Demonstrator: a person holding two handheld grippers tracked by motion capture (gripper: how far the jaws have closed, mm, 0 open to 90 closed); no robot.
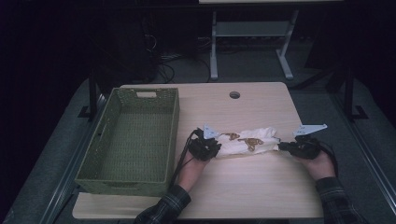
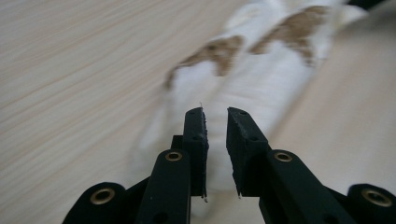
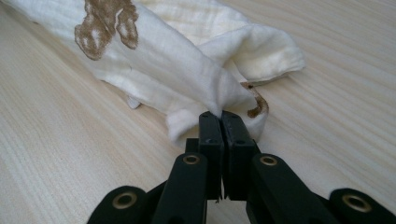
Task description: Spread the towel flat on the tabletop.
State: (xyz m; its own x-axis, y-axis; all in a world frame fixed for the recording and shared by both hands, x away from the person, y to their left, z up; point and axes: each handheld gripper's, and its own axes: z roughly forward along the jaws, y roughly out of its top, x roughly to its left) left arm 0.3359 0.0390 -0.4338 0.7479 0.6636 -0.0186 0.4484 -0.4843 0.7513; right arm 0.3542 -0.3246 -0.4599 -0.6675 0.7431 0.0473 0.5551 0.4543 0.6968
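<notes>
- The white cloth (image 1: 245, 140) with brown print lies bunched in a long roll across the middle of the table (image 1: 243, 186), to the right of the green woven basket (image 1: 130, 140), which stands empty.
- The right gripper (image 3: 220, 115) has its jaws closed on the cloth's right end (a pinch of fabric sits between the pads).
- The left gripper (image 2: 215, 114) sits at the cloth's left end; its jaws stand slightly apart, and the pads do not press the fabric lying beyond them.
- Step in hand, as judged: re-gripping the left end so the cloth can be carried or straightened.
- Seat the left jaws over a firm fold, not a loose single layer.
- Keep the right pinch steady while the left closes.
- Lift both ends level, so the middle does not sag and drag on the table.
</notes>
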